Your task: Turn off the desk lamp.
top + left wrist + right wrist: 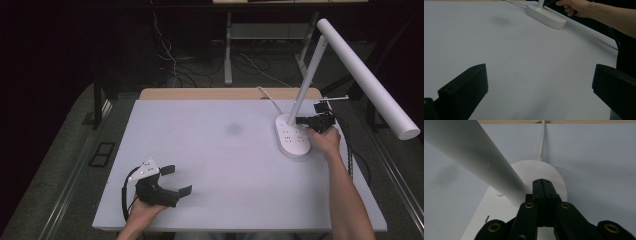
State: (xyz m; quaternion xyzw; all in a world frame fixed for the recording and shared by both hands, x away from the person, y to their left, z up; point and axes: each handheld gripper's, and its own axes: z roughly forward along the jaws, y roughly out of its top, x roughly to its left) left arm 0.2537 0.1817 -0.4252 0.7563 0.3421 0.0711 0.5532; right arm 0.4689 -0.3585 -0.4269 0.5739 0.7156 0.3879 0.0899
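High view: a white desk lamp (295, 140) stands at the bench's (215, 150) far right. The right tool (300, 120) meets the lamp's stem just above its base; the left tool (176, 180) rests well away, near the bench's front-left edge.

Left gripper view: jaws spread wide, empty, the lamp far ahead.

Right gripper view: jaws pressed together, gripping nothing, beside the lamp's stem.

We see a dim lab or recording workspace. A bare white table (220, 150) fills mid-frame; loose cables (170, 60) and metal desk legs (228, 50) cross the grey floor (65, 145) at upper centre; a white desk lamp (320, 100) stands at right.
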